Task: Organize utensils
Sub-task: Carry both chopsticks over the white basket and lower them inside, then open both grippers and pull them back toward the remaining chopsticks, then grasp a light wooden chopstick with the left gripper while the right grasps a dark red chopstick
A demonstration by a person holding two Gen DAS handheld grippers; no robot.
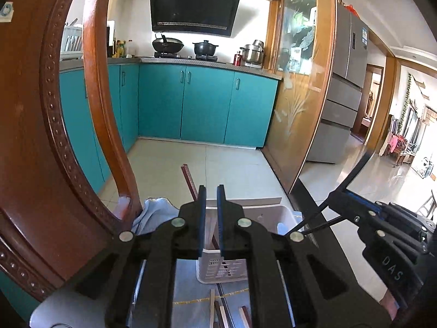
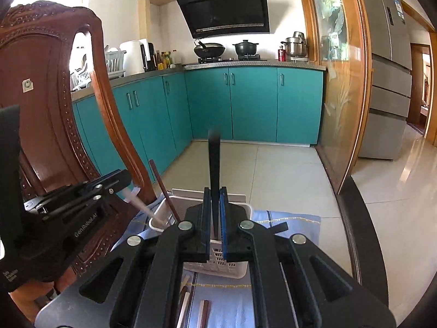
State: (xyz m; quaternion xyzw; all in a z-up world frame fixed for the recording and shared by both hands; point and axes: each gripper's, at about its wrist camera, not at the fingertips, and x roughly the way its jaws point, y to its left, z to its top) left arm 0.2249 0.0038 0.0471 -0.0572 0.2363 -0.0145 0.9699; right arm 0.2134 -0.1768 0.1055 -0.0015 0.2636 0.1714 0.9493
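We hold both grippers over a white slotted utensil basket [image 2: 218, 262] that stands on a blue cloth [image 2: 289, 224] on the bench [image 2: 363, 235], next to a carved wooden chair [image 2: 41, 114]. Our right gripper [image 2: 215, 216] is clenched on a black chopstick [image 2: 213, 164], kept upright with its lower end down in the basket, likely so that it drops in standing. In the right wrist view our left gripper [image 2: 128, 180] grasps a pale chopstick [image 2: 147, 211] near its top and tilts it so that the tip reaches into the basket's near-left corner. A dark red chopstick [image 2: 164, 191] already leans inside. In the left wrist view the fingers [image 1: 202, 218] stand close with only a narrow gap. More chopsticks [image 2: 191, 306] lie loose on the cloth just in front of the basket, so we judge the sorting to be only partly done.
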